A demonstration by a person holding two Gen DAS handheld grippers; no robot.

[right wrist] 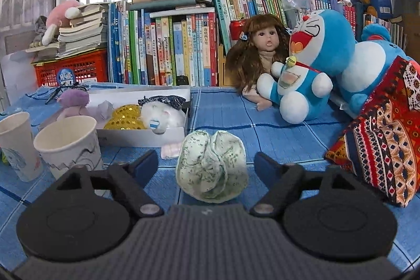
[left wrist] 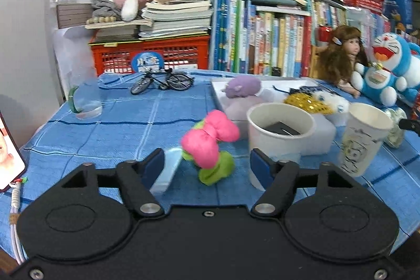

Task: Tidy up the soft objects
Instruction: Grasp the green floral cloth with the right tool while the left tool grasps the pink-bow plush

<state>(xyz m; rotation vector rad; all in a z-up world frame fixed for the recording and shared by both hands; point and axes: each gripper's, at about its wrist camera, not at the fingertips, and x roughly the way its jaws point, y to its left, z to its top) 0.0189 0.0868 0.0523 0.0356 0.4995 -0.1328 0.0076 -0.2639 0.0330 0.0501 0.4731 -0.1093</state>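
L tongs (left wrist: pixel 207 162) stand apart w/ the pink-and-green plush bow (left wrist: pixel 210 146) between the blue pads; no pad presses on it, gap on both sides. Bow lies on the blue checked cloth (left wrist: pixel 118 127) covering the surface, just left of a wide paper cup (left wrist: pixel 279 135) w/ something dark inside. A taller printed paper cup (left wrist: pixel 363 138) sits further right. Behind them, a white tray (left wrist: pixel 218 88) holds a purple plush (left wrist: pixel 242 87), a gold sequin piece (left wrist: pixel 307 101) and a white fluffy toy (left wrist: pixel 330 99). Mini bicycle model (left wrist: pixel 162 82) and a clear glass (left wrist: pixel 85 99) farther back on the left.

R tongs (right wrist: pixel 206 164) also spread, w/ the pale green-speckled fabric scrunchie (right wrist: pixel 212 167) between them on the cloth; pads not touching it. To the left, the two paper cups near each other; the tray is behind them. To the right, a patterned red cushion (right wrist: pixel 380 146). Further back, a blue cat plush (right wrist: pixel 309 64) leans beside a long-haired doll (right wrist: pixel 260 54), rows of books (right wrist: pixel 168 49) behind.
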